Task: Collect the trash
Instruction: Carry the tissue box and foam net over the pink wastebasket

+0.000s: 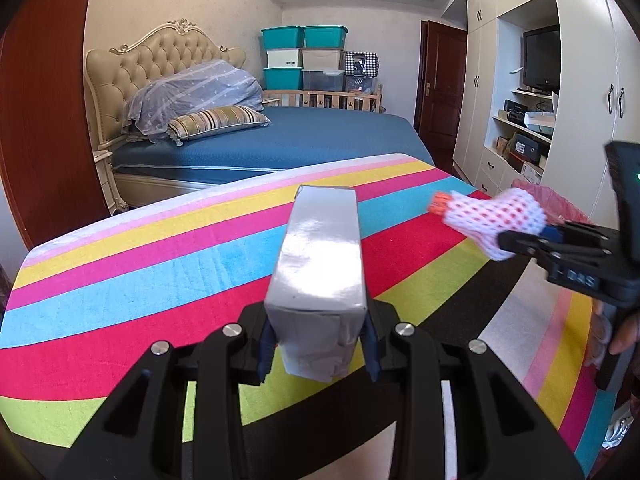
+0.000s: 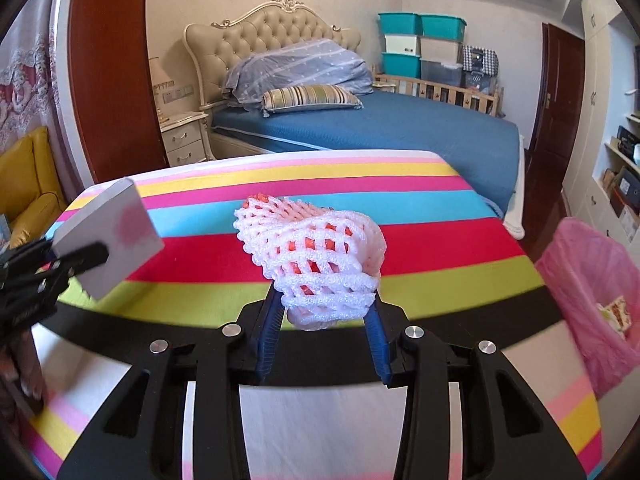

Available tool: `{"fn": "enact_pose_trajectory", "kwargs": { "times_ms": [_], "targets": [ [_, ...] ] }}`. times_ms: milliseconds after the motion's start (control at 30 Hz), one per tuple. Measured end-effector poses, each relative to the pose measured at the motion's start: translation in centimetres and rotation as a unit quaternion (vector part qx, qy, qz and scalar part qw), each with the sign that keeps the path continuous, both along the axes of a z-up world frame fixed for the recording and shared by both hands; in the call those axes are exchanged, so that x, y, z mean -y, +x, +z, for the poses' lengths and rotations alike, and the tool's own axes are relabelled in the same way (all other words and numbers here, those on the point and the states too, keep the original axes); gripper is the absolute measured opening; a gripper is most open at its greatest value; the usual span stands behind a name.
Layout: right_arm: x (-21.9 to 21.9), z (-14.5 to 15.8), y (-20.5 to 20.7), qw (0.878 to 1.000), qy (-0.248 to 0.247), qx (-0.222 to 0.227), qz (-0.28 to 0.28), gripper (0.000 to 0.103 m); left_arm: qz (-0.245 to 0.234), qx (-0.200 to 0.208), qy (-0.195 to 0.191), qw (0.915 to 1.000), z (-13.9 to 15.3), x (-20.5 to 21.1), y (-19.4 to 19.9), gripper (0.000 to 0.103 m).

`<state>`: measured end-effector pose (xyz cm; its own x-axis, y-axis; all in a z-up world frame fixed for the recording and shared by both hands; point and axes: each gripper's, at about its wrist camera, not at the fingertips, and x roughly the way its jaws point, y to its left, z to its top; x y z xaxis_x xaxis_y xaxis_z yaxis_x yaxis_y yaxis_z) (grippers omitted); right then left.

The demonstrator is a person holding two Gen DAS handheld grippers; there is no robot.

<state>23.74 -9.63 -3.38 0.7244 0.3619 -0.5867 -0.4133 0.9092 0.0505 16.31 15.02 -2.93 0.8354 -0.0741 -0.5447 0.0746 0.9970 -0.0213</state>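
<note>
A grey rectangular carton [image 1: 320, 264] juts forward from my left gripper [image 1: 318, 344], whose blue pads are shut on its near end, above the striped tablecloth [image 1: 140, 288]. A white foam fruit net [image 2: 316, 252] with orange showing through sits between the pads of my right gripper [image 2: 326, 320], which is shut on its lower end. In the left wrist view the right gripper [image 1: 532, 240] holds the net [image 1: 492, 216] past the table's right corner. From the right wrist camera, the left gripper [image 2: 80, 260] and its carton [image 2: 116, 232] are at far left.
A bin lined with a pink bag [image 2: 592, 280] stands on the floor right of the table, with a scrap inside; its rim [image 1: 556, 204] shows behind the net. A blue bed [image 2: 400, 132] lies beyond the table, a yellow chair [image 2: 28, 184] to the left, and cupboards [image 1: 580, 80] to the right.
</note>
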Motion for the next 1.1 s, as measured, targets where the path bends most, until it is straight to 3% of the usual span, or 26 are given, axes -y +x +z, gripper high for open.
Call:
{"fn": "enact_pose_trajectory", "kwargs": {
  "times_ms": [433,733,1100],
  "targets": [
    [4.0,-0.4,-4.2,1.0,-0.001,0.014,-0.013,0.038,-0.032,0.017,0.023,0.9991,0.2,2.1,-1.1,0.034],
    [4.4,-0.3,-5.8,0.999,-0.01,0.029,-0.01,0.038,-0.074,0.006,0.038,0.9965,0.4,6.2,-2.4,0.034],
    [5.5,-0.2,-7.0,0.999,-0.009,0.043,-0.015,0.038,-0.091,-0.011,0.041,0.995,-0.8,8.8,-4.1,0.034]
  ]
}}
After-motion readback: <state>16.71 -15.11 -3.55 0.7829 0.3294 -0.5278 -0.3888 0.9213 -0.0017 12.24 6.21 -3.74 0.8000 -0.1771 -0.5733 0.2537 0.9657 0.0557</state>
